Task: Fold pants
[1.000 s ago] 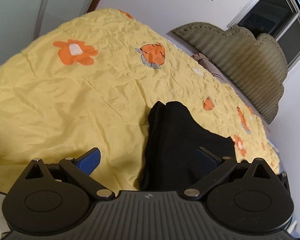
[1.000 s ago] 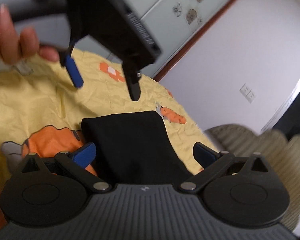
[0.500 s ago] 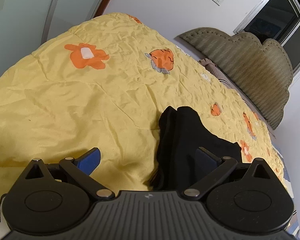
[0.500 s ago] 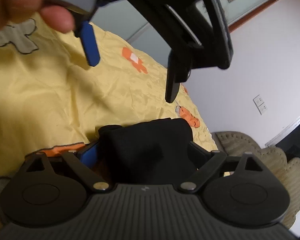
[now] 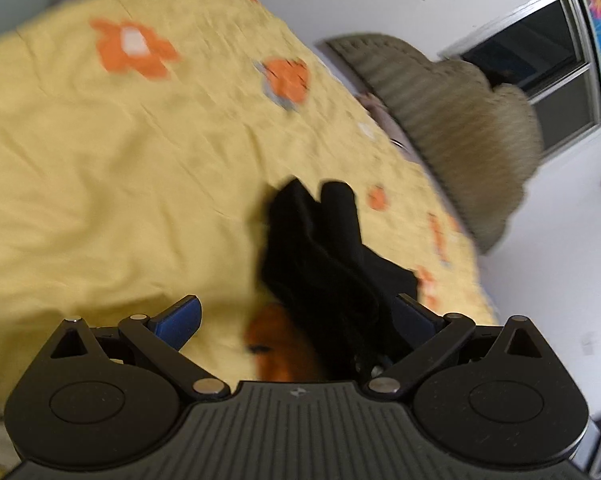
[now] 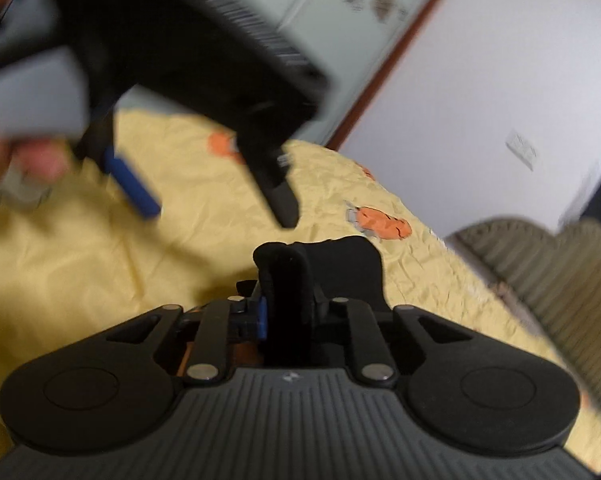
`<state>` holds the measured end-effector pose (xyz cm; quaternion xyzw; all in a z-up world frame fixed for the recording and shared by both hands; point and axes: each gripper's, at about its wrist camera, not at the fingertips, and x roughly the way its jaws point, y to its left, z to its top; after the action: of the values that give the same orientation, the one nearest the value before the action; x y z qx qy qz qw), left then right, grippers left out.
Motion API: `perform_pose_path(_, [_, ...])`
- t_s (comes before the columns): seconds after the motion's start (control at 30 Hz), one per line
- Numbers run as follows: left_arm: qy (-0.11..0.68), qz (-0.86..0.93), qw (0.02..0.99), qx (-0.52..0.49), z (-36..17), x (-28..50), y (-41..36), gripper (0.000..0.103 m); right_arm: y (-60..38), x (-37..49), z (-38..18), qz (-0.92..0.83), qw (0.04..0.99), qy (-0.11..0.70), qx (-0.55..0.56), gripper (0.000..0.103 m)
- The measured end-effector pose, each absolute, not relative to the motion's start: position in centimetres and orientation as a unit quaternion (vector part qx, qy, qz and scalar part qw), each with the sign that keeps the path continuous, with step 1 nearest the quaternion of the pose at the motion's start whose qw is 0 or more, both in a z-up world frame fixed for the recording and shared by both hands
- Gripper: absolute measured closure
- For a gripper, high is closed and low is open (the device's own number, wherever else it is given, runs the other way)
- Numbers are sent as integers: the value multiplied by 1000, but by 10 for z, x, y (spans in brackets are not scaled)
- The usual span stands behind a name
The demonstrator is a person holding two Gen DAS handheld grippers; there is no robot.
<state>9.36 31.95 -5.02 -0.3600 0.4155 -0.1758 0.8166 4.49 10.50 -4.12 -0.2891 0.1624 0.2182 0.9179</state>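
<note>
The black pants (image 5: pixel 324 248) lie folded on a yellow bedsheet (image 5: pixel 100 160) with orange prints. My right gripper (image 6: pixel 286 316) is closing its jaws, and a raised fold of the black pants (image 6: pixel 284 280) is pinched between the pads; the rest of the cloth spreads out behind to the right. My left gripper (image 5: pixel 296 314) stands open low over the bed, with the pants' near end against its right finger (image 5: pixel 416 314). In the right wrist view the left gripper (image 6: pixel 216 204) hangs open above the sheet, held by a hand (image 6: pixel 32 160).
A padded grey-green headboard (image 5: pixel 452 120) runs along the bed's far right side, with a window (image 5: pixel 540 60) above it. White walls and a glass-panelled door (image 6: pixel 340 20) stand beyond the bed. The bare sheet spreads wide to the left of the pants.
My right gripper's jaws have come together from wide open onto a fold of the pants, bunching it up. The left gripper stays open and has rolled a little.
</note>
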Motion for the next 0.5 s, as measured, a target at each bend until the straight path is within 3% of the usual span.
perform_pose_path(0.3, [463, -209, 746, -431, -73, 130, 298, 1, 39, 47, -1, 200, 946, 185, -174, 90])
perform_pose_path(0.5, [431, -140, 783, -426, -62, 114, 323, 1, 35, 42, -1, 209, 944, 185, -178, 89])
